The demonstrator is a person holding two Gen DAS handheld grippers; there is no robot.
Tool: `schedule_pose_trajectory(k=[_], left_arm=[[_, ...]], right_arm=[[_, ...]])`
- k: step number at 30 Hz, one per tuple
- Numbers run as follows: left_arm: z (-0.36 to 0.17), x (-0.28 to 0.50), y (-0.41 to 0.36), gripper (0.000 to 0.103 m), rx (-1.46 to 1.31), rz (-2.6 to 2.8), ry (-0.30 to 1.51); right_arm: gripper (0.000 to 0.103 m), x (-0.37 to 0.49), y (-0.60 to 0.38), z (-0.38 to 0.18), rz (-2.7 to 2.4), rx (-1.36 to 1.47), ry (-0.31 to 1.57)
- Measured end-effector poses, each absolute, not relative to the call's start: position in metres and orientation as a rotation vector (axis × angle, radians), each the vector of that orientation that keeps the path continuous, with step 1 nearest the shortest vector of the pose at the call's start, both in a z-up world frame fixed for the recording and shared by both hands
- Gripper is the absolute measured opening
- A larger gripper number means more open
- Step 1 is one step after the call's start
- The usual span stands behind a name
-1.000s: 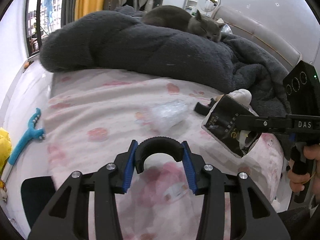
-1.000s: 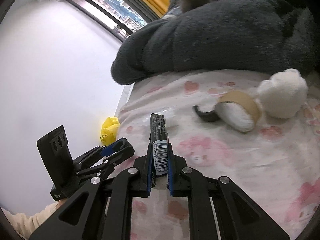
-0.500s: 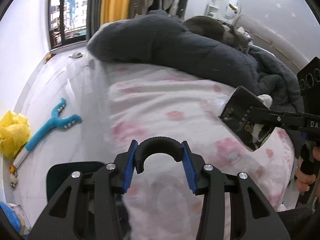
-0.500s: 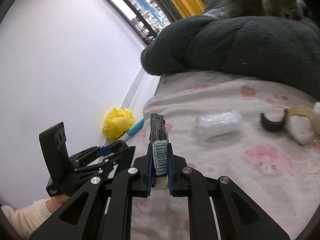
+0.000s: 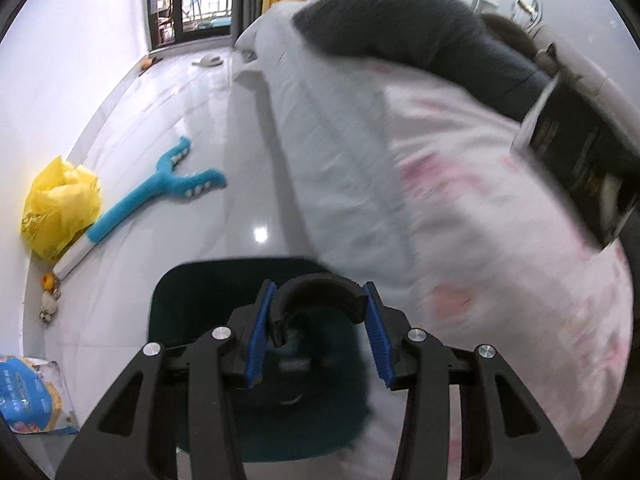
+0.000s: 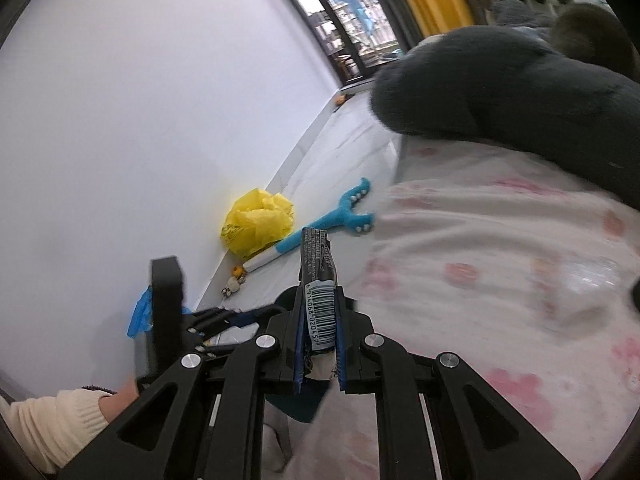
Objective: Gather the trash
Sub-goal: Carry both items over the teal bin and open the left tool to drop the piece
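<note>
My left gripper [image 5: 318,330] is shut on a black curved half-ring piece [image 5: 318,290] and hangs over a dark teal bin [image 5: 240,320] on the floor beside the bed. My right gripper [image 6: 318,340] is shut on a flat black wrapper with a barcode [image 6: 318,276], held upright over the bed's edge. The wrapper also shows at the right of the left wrist view [image 5: 580,156]. The left gripper shows low left in the right wrist view [image 6: 224,316]. A clear plastic scrap [image 6: 588,276] lies on the pink sheet.
The bed with pink-patterned sheet [image 5: 480,200] and a dark grey blanket [image 5: 400,28] fills the right. On the white floor lie a blue toy [image 5: 160,196], a yellow bag [image 5: 60,208] and a blue packet [image 5: 24,396] by the wall.
Both grippers have swung left, away from the bed's middle toward the floor side. The teal bin has come under the left gripper. Both grips are unchanged.
</note>
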State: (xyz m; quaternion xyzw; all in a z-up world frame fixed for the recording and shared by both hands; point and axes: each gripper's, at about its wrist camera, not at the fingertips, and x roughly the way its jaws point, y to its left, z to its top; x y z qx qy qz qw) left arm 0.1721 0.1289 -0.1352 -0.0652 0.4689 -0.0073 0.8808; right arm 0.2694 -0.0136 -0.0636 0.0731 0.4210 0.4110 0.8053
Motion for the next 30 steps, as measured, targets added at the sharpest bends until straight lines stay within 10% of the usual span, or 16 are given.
schedule_pose_trajectory(k=[15, 20, 30], left_arm=[[-0.193, 0.147, 0.182, 0.049, -0.178, 0.006, 1.178], [-0.194, 0.137, 0.197, 0.077, -0.219, -0.006, 1.177], [-0.169, 0.121, 0.229, 0.078, -0.225, 0.050, 1.082]], right_arm=[[0.013, 0.259, 0.081, -0.070, 0.968, 0.097, 0.901], [0.013, 0.260, 0.096, -0.080, 0.972, 0.081, 0.926], [0.013, 0.263, 0.127, -0.103, 0.950, 0.025, 0.971]])
